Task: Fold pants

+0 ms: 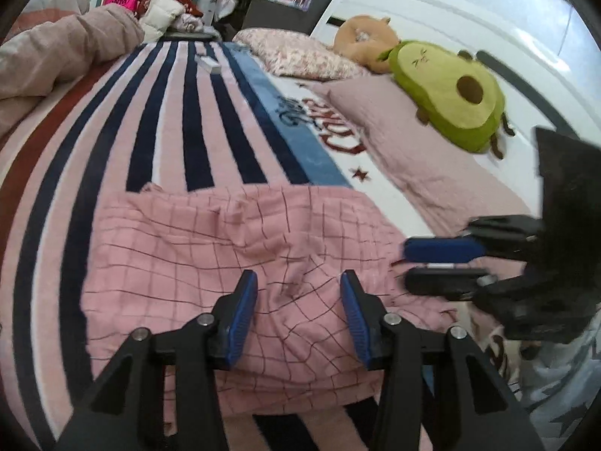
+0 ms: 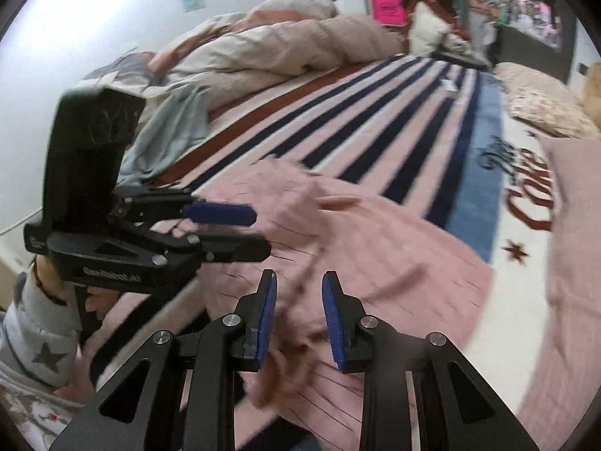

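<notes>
- Two black fingers with blue pads belong to the left gripper (image 1: 298,315), low in the left wrist view at 6 o'clock. They stand wide apart and hold nothing.
- Pink pants (image 1: 233,263) with thin dark check lines lie bunched and wrinkled just past those fingers, in the middle of the view.
- At 3 o'clock in the same view is the right gripper (image 1: 443,265), seen from the side. Its two fingers are close together, with only a thin gap. I cannot tell if cloth is caught there.
- From the right wrist view, the right gripper (image 2: 299,317) has its blue pads partly apart, with nothing between them. The pants (image 2: 375,263) look blurry under it.
- At 9 o'clock in that view is the left gripper (image 2: 240,231), held by a hand (image 2: 94,300) in a grey sleeve with stars.
- Under the pants is a striped blanket (image 1: 195,120), pink with dark blue lines, running up to 12 o'clock.
- A green avocado toy (image 1: 450,94) rests at 2 o'clock, well apart from the pants.
- A puffy beige quilt (image 1: 64,49) is heaped at 10 o'clock.
</notes>
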A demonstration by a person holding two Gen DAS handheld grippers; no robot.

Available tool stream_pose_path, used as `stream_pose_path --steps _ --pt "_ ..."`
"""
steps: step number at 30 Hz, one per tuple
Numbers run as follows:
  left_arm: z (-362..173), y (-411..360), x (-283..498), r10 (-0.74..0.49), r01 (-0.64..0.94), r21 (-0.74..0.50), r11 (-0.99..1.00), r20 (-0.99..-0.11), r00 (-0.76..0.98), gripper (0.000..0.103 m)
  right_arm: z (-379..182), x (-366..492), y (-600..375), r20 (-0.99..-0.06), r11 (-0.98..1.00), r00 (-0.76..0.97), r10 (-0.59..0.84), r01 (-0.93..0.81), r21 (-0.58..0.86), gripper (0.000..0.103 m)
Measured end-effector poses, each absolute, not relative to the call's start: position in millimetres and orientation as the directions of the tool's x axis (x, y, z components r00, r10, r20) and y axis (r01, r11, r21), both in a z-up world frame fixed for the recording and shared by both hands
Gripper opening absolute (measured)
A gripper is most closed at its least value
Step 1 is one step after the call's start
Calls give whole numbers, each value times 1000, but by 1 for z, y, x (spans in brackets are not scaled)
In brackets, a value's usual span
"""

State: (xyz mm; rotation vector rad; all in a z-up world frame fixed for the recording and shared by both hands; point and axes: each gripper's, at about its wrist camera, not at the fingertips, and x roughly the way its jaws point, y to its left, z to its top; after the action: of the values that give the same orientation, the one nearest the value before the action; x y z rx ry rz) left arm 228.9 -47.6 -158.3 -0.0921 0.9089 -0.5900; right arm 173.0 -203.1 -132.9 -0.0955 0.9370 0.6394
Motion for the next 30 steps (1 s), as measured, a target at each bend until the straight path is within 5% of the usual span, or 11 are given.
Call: stream_pose_path --steps 3,5,26,30 --pt "-166 -50 232 -478 418 -290 861 -741 472 6 -130 170 -212 -769 819 430 473 -537 203 21" --pt "-165 -44 229 -475 414 -285 864 -732 488 2 -129 169 -214 -766 818 434 474 -540 200 21" --pt "-167 60 190 -433 292 -322 901 -717 546 3 -156 207 -103 -775 699 268 572 -654 289 21" --pt "-166 66 188 -424 283 -318 905 -717 553 5 -160 204 -91 -763 677 230 604 -654 338 35"
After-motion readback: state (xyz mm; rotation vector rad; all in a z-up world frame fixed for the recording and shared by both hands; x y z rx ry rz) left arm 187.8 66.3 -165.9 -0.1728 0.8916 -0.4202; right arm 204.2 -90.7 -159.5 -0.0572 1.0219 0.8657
